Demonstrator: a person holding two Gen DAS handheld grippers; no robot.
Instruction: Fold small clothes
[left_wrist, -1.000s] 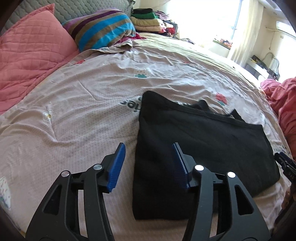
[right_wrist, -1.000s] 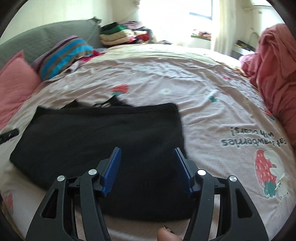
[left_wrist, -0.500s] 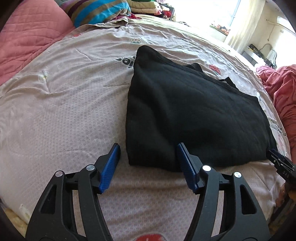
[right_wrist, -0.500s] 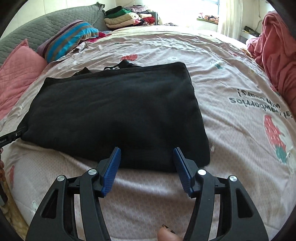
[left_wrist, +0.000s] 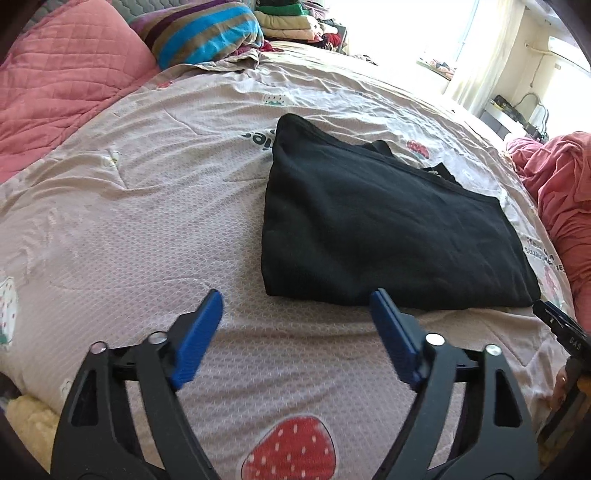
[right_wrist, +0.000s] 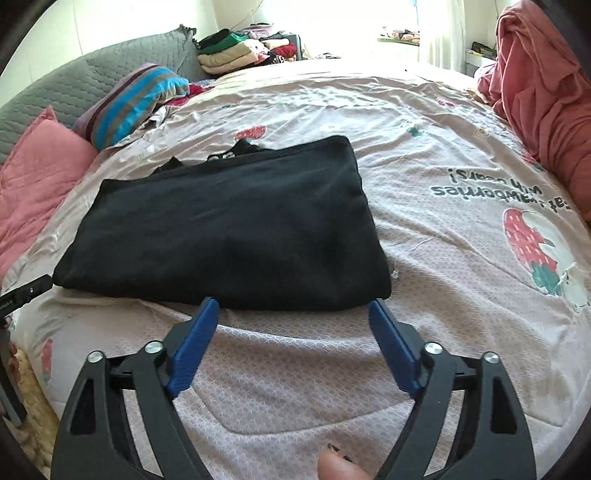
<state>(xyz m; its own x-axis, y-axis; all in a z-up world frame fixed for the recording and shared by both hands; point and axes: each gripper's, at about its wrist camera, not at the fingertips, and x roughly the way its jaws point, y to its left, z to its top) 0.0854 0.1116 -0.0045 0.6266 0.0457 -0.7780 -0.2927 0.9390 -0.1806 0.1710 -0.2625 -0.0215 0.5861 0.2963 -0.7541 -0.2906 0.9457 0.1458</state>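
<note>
We find the folded black garment (left_wrist: 384, 229) lying flat on the bed sheet (left_wrist: 147, 206). Our left claw (left_wrist: 295, 317) stands spread wide and empty, just short of the garment's near edge, toward its left corner. Our right claw (right_wrist: 293, 317) is likewise spread and empty, its tips at the near edge by the right corner.

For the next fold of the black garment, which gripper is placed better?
Probably the right gripper: open, its tips sit at the near edge of the black garment. The left gripper, also open, sits off its near-left corner.
</note>
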